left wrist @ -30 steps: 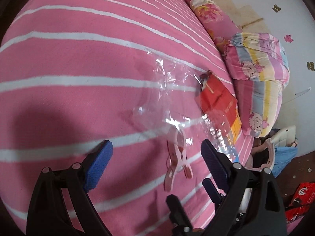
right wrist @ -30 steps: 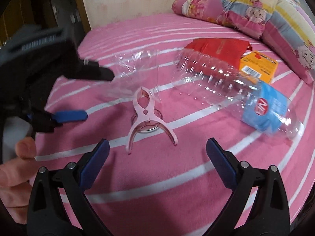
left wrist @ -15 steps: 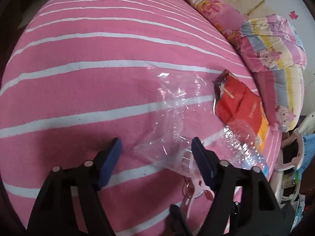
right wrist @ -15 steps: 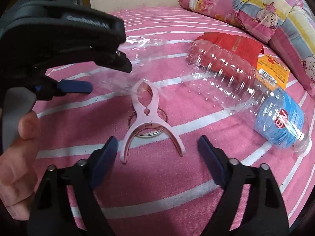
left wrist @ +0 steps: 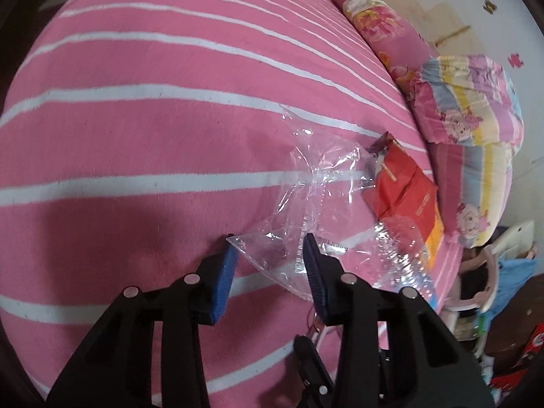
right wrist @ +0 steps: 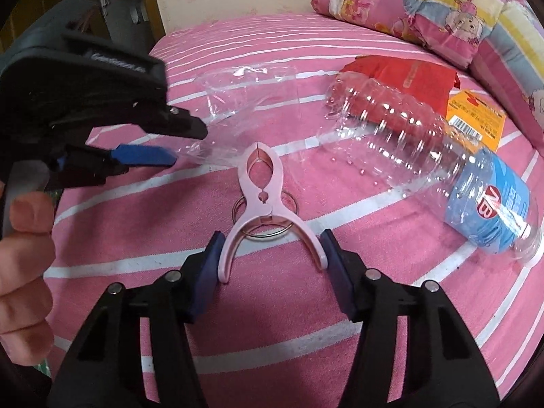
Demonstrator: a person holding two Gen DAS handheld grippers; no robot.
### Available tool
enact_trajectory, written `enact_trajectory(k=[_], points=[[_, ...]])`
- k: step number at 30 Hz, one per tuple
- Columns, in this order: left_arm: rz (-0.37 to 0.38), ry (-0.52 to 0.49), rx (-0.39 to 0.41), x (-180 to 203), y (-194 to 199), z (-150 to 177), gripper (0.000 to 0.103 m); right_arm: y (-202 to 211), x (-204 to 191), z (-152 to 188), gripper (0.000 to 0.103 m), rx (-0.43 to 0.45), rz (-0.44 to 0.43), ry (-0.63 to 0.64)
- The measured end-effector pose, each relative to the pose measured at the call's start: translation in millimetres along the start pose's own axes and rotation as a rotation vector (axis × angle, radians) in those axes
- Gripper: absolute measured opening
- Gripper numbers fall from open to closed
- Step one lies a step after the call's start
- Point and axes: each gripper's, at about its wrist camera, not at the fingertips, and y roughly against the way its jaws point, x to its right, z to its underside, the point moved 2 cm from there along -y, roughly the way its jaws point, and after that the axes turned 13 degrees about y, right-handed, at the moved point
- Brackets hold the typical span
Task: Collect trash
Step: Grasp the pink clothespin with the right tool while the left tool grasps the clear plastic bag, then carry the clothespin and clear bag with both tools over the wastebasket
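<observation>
Plastic wrap (left wrist: pixel 306 204) lies mid-bed (crumpled, near the pillow-side edge), so we set our left gripper (left wrist: pixel 272 265) unclenched around its near corner. Our right gripper (right wrist: pixel 268 255) straddles the pink clothespin's (right wrist: pixel 265 204) handles, released. Bare bedspread (left wrist: pixel 136 136) leaves room to the left.

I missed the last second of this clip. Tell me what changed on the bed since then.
The left gripper moved forward to the clear plastic wrapper and narrowed around its near corner, not fully shut. The right gripper advanced to the pink clothes peg, its fingers now beside the peg's handles, also narrower. The bottle, red packet and pillows stayed put.
</observation>
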Motion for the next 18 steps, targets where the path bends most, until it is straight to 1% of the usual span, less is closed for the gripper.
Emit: enact_trajectory(k=[5, 7, 9, 13, 18], points=[[0.050, 0.066, -0.029, -11.4, 9.9, 6.1, 0.038, 6.3, 4.5, 3.4, 0.058, 0.012, -0.028, -0.043], [0.087, 0.104, -0.046, -17.8, 15.4, 9.9, 0.038, 13.7, 4.0, 6.5, 0.058, 0.017, -0.040, -0.063], [0.108, 0.129, -0.056, -25.8, 20.6, 15.7, 0.038, 21.4, 1.5, 9.1, 0.058, 0.022, -0.045, -0.072], [0.151, 0.166, -0.056, -41.9, 38.1, 34.6, 0.038, 51.6, -9.0, 15.9, 0.058, 0.053, -0.050, -0.081], [0.217, 0.192, -0.029, -52.2, 67.4, 58.3, 0.038, 85.7, -17.3, 29.1, 0.058, 0.096, -0.061, -0.080]])
